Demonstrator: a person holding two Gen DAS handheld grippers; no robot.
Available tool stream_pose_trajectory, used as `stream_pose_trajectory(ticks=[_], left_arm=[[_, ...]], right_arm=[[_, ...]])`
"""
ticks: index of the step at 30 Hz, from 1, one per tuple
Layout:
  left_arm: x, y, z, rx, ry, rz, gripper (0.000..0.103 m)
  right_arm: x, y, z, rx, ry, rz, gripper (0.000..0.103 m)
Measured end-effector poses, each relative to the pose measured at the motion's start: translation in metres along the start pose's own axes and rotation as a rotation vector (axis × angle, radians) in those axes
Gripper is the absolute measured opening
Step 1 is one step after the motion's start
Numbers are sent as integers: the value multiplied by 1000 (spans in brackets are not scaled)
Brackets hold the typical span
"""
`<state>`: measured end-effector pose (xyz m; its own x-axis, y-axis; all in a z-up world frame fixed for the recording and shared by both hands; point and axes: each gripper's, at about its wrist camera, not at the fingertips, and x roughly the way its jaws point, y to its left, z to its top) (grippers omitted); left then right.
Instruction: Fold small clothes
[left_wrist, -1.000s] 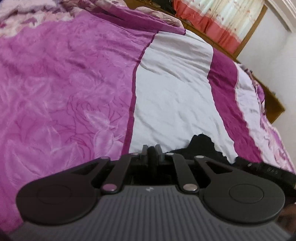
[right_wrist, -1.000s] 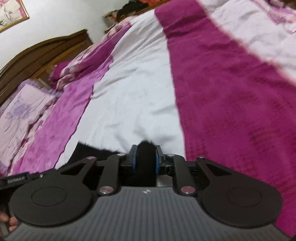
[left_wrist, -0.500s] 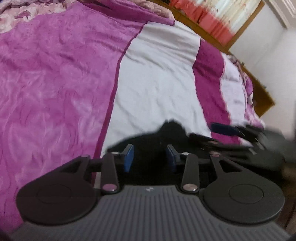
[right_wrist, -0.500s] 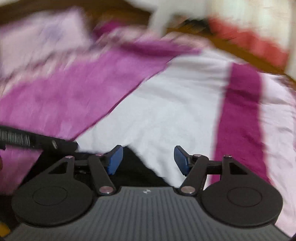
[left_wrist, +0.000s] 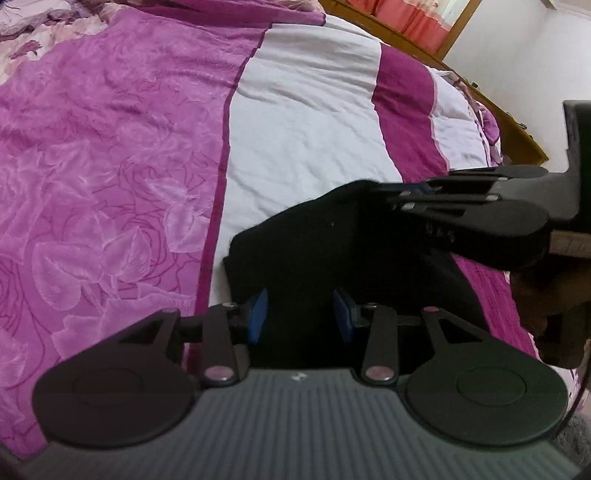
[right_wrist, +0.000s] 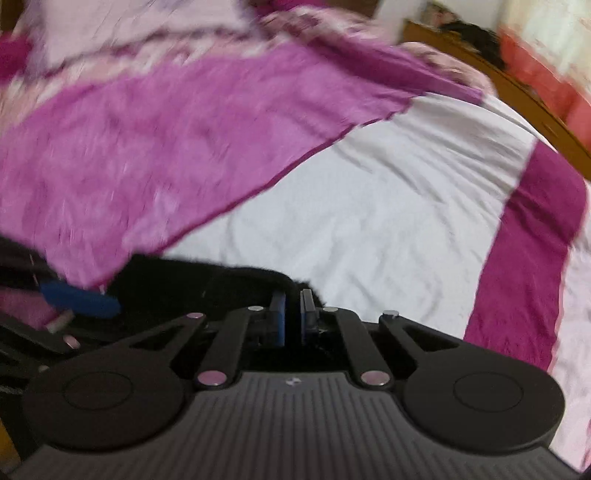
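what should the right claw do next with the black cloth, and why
Probably carry the pinched edge across the black cloth toward the left claw to lay a fold. The right claw has just closed on that edge, while the left claw's pads stand apart with cloth between them on the bedspread.

Your left gripper (left_wrist: 300, 312) stands parted over the black garment (left_wrist: 314, 243); the right gripper (left_wrist: 400, 194) pinches its far edge.

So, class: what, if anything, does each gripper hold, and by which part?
The right gripper pinches the black fabric garment at its far edge. The left gripper stands open astride the near part, holding nothing.
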<state>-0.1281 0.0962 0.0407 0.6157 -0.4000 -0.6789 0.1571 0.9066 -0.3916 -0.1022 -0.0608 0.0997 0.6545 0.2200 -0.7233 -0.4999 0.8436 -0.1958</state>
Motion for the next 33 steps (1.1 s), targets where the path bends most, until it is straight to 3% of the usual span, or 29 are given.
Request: stream_pose_trajectory(ticks=[4, 7, 9, 11, 12, 13, 14, 17, 19, 24, 29, 33], left_arm=[[9, -7, 1, 39, -2, 44, 42], [10, -20, -5, 129, -21, 111, 43], [12, -25, -6, 159, -28, 138, 43], [14, -24, -4, 138, -29, 142, 43], [14, -23, -2, 122, -28, 142, 43], [13, -22, -1, 111, -29, 139, 43], [12, -22, 1, 98, -33, 129, 42], [2, -23, 0, 101, -51, 129, 43], [-11, -26, -5, 81, -57, 136, 49], [-55, -52, -26, 148, -118, 111, 66], [-93, -75, -56, 130, -159, 180, 75], [-109, -88, -88, 198, -268, 276, 84]], right_arm=[[14, -5, 5, 47, 6, -18, 6], [50, 3, -2, 38, 74, -31, 6], [59, 7, -7, 46, 69, -60, 7], [53, 12, -6, 27, 55, -106, 16], [44, 11, -4, 42, 57, -131, 23], [33, 9, -3, 72, 54, -149, 44], [16, 5, -4, 116, 22, -161, 53], [-45, -6, -19, 246, -110, -131, 55], [-86, -7, -36, 324, -161, -123, 55], [-153, 14, -84, 426, -241, -220, 57], [-189, 40, -131, 544, -310, -268, 82], [-200, 61, -170, 556, -366, -319, 94]])
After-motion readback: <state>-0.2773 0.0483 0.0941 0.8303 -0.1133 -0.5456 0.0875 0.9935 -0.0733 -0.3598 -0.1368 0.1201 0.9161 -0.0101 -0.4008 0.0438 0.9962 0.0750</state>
